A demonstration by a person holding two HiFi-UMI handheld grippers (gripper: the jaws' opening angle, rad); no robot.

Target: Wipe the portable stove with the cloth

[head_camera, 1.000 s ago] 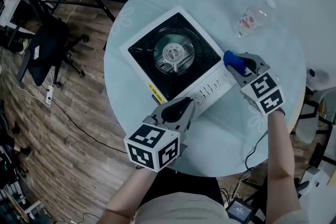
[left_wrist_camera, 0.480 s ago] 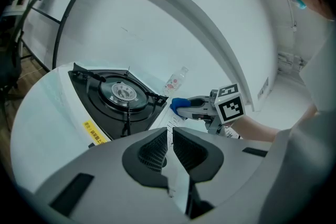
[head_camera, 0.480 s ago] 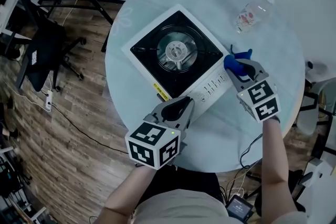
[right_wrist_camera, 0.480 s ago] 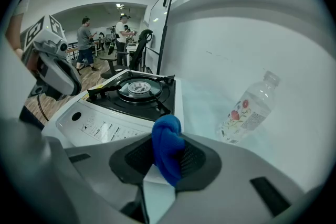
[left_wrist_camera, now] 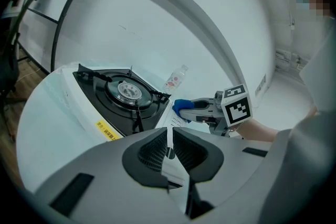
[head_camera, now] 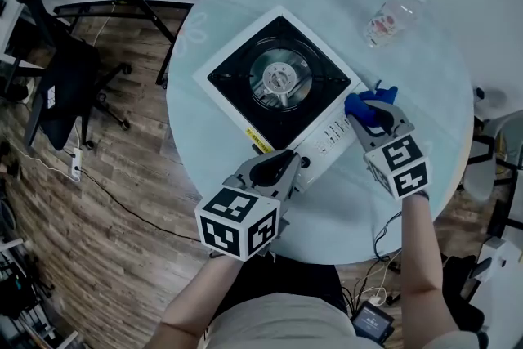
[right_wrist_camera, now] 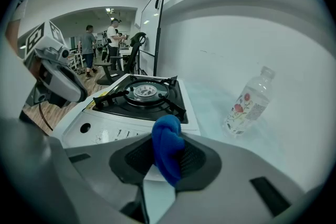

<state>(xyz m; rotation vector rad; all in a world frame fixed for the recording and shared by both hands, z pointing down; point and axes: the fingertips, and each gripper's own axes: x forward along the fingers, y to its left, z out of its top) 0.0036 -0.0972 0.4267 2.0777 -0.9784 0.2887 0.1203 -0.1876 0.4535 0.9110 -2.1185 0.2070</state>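
Gripping the blue cloth [right_wrist_camera: 167, 149] in the right gripper [head_camera: 366, 109], just beside the stove [head_camera: 278, 86] (burner beyond, leftward); left gripper [head_camera: 282, 166] pinched together, empty

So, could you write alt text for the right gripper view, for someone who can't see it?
Two grey jaws pinch a bunched blue cloth just in front of a white portable stove with a black burner top. A clear plastic bottle sits on the pale table to its right.

Bunched blue cloth [head_camera: 365, 105] beside black-topped white stove [head_camera: 279, 86]
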